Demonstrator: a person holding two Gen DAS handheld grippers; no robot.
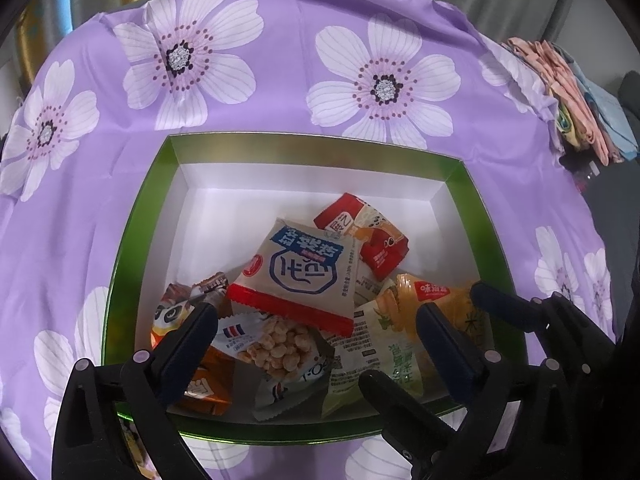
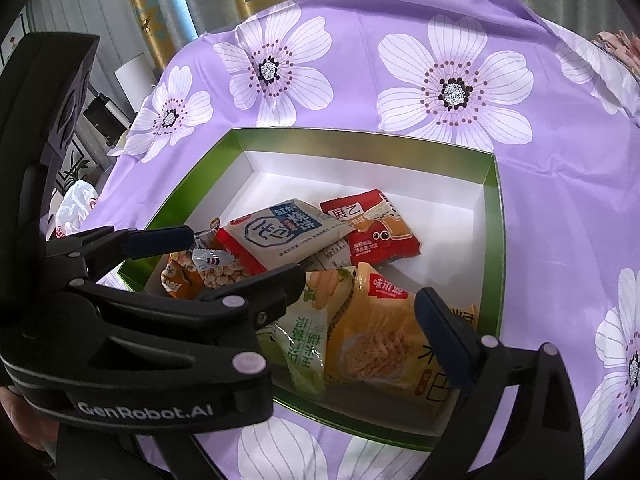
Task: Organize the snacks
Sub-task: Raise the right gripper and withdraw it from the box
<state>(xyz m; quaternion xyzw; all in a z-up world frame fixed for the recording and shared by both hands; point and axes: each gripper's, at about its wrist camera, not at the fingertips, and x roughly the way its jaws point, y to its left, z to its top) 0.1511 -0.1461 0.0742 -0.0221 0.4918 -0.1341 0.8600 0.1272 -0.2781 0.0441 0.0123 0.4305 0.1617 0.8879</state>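
Note:
A green-rimmed white box (image 1: 120,280) (image 2: 494,240) holds several snack packets. On top lies a beige packet with a blue label (image 1: 304,272) (image 2: 280,236). Behind it is a red packet (image 1: 364,236) (image 2: 376,232). A yellow packet (image 1: 440,296) (image 2: 380,336), a green one (image 1: 380,352) (image 2: 308,320) and a clear peanut packet (image 1: 276,344) (image 2: 220,272) lie nearer. My left gripper (image 1: 320,320) (image 2: 244,252) hangs open over the box's near left part, gripping nothing. My right gripper (image 2: 320,320) stands open over the yellow and green packets. The left gripper hides its left finger.
The box sits on a purple cloth with white flowers (image 1: 300,80) (image 2: 360,60). Folded cloths (image 1: 580,92) are piled at the table's far right. Curtains hang behind, and a white plastic bag (image 2: 76,204) lies off the table's left edge.

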